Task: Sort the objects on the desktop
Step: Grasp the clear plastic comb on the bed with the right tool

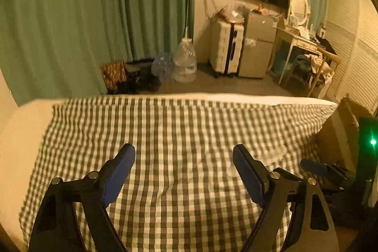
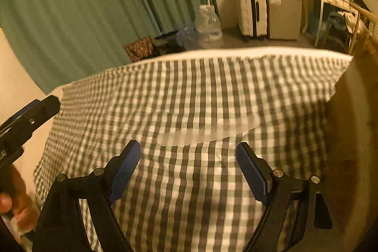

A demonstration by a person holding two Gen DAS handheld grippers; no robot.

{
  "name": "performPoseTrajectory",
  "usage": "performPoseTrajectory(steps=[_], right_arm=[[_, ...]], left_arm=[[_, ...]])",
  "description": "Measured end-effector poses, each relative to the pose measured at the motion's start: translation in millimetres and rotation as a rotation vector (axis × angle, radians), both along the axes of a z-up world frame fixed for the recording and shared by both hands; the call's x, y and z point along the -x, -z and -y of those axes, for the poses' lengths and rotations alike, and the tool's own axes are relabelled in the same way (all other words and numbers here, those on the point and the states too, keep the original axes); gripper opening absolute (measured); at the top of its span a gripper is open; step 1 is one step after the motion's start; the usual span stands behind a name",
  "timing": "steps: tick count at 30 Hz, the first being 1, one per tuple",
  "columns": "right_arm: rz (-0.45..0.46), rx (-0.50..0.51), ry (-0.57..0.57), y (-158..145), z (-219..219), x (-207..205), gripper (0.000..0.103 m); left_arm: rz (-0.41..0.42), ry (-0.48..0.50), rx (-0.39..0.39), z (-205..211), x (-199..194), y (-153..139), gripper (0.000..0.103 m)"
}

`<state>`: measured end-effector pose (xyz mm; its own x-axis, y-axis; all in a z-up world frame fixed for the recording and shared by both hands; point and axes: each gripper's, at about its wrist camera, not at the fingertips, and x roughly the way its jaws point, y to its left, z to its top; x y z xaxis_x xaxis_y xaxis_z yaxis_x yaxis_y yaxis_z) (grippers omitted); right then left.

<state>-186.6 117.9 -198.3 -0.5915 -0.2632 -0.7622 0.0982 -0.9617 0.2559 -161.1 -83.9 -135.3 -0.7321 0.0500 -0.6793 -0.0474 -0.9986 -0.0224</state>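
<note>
Left gripper: hanging over the checked cloth, jaws standing spread wide, nothing lying between them.
Right gripper: tilting down at the checked cloth, jaws spread wide and gripping nothing.
Clear ruler: lying flat on the checked cloth, just beyond the tips of the right gripper, apart from both pads; its markings are blurring into the check pattern.
Checked cloth: covering a bench-like surface, hanging wrinkled; what lies under it I cannot tell.
Hand: showing at the left edge of the right wrist view, left of the checked cloth, holding the other gripper's body.
Suitcase: standing on the floor beyond the checked cloth, beside a small grey fridge.
Water jug: sitting on the floor beyond the checked cloth, before the green curtain.
</note>
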Motion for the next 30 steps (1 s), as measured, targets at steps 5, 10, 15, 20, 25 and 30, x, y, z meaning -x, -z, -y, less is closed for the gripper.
performPoseTrajectory(steps=[5,10,15,20,25,30], right_arm=[[0.067,0.088,0.043,32.2,-4.2,29.4,0.083],[0.116,0.108,0.099,59.0,-7.2,59.7,0.083],[0.061,-0.038,0.085,68.0,7.0,78.7,0.088],[0.023,-0.158,0.081,74.5,21.2,81.4,0.088],[0.024,-0.22,0.1,78.3,20.7,81.4,0.053],[0.048,-0.14,0.1,74.1,-4.8,65.4,0.016]], left_arm=[[0.062,-0.052,-0.048,18.5,14.2,20.2,0.086],[0.101,-0.057,-0.074,26.4,25.3,34.0,0.086],[0.112,-0.047,-0.076,28.7,34.7,46.3,0.086],[0.157,-0.028,-0.061,24.6,40.6,62.2,0.074],[0.174,0.021,-0.017,10.7,36.2,65.5,0.072],[0.159,0.045,-0.011,1.8,29.3,57.5,0.072]])
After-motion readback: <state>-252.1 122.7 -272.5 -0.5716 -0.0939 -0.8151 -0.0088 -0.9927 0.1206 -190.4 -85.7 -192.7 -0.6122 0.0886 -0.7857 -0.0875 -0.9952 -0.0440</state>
